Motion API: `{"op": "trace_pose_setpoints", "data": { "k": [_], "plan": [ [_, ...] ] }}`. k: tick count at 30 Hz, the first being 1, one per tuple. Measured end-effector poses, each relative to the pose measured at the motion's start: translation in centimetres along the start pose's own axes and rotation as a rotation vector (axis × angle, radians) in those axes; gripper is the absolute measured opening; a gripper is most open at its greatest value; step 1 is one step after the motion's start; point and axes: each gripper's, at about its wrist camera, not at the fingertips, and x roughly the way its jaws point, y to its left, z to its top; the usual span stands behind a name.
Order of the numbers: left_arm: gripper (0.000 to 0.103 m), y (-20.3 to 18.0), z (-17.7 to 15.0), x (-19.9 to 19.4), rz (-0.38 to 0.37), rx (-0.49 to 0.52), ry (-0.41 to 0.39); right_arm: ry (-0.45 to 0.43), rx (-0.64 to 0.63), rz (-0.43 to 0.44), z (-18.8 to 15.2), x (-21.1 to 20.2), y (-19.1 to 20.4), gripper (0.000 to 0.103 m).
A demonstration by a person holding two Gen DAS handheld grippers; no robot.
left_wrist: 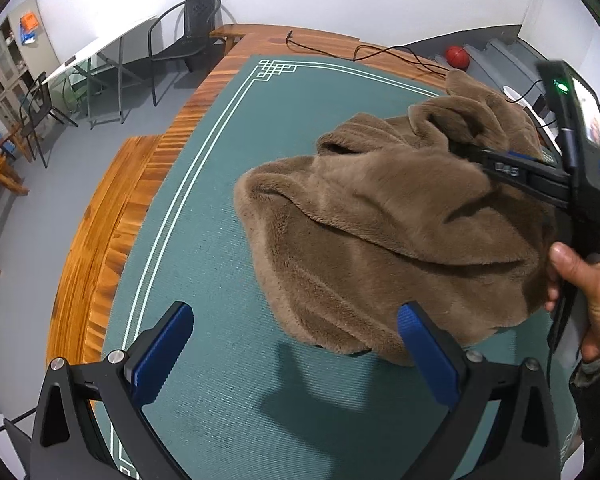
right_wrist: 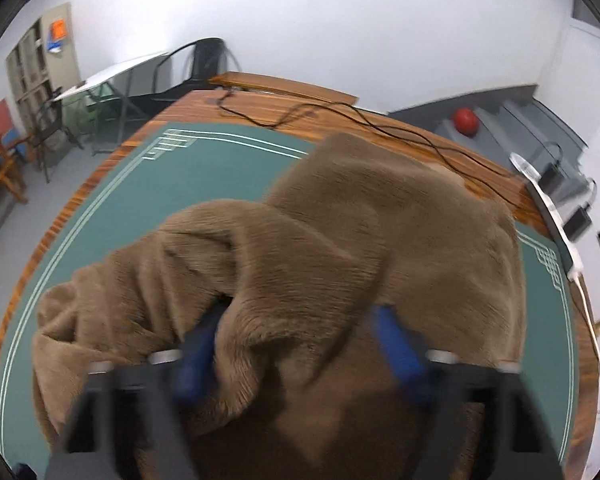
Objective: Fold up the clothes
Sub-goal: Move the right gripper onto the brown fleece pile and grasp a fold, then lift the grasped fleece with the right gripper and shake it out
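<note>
A brown fleece garment (left_wrist: 380, 232) lies bunched on the green mat (left_wrist: 220, 200), its near edge raised above a shadow. My left gripper (left_wrist: 296, 344) hovers open over the mat at the garment's near left edge. Its right blue pad (left_wrist: 424, 352) sits against the hem, and only mat shows between the pads. In the right wrist view, which is blurred, my right gripper (right_wrist: 300, 344) is shut on a thick fold of the garment (right_wrist: 340, 220). From the left wrist view, its black finger (left_wrist: 504, 168) digs into the fabric's far right part, with a hand (left_wrist: 592, 292) on the handle.
The mat covers a wooden table (left_wrist: 112, 216) whose edge runs along the left and back. A black cable (left_wrist: 380, 52) crosses the far edge. White devices (right_wrist: 548, 208) sit at the right rim. Chairs (left_wrist: 192, 32) and a red ball (left_wrist: 457, 56) stand beyond the table.
</note>
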Motion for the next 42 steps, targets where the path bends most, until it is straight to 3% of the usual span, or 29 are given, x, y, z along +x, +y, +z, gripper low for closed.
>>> {"op": "trace_pose_setpoints", "data": {
  "k": [3,8,15,20,27,30,33,37,40,42],
  "plan": [
    [0.102,-0.8,0.0,-0.1,-0.001,0.021,-0.004,0.012,0.063,0.025,-0.7,-0.2,-2.3,0.025],
    [0.102,-2.0,0.0,-0.2,-0.007,0.051,-0.004,-0.027,0.104,-0.006,-2.4,-1.9,-5.0,0.015],
    [0.102,-2.9,0.8,-0.6,-0.021,0.073,-0.023,-0.060,0.230,-0.043,-6.4,-5.1,-9.3,0.013],
    [0.102,-3.4,1.7,-0.9,-0.027,0.094,-0.045,-0.048,0.301,-0.116,-10.9,-7.5,-12.9,0.013],
    [0.102,-5.2,2.8,-0.1,-0.050,0.137,-0.036,0.083,0.424,-0.209,-19.2,-9.5,-18.9,0.013],
    [0.102,-6.5,3.0,0.6,-0.050,0.150,-0.024,0.125,0.461,-0.197,-22.2,-9.8,-20.2,0.014],
    [0.102,-7.5,3.0,1.5,-0.063,0.149,-0.001,0.105,0.406,-0.200,-22.6,-10.8,-19.3,0.014],
    [0.102,-8.1,2.8,2.1,-0.072,0.149,0.019,0.016,0.415,-0.174,-21.3,-12.8,-19.2,0.015],
    [0.102,-7.9,2.6,2.1,-0.075,0.142,0.022,-0.025,0.425,-0.171,-20.1,-13.6,-18.9,0.035],
    [0.102,-7.6,2.5,2.1,-0.073,0.136,0.021,-0.062,0.400,-0.183,-19.1,-14.1,-18.5,0.076]
  ]
}}
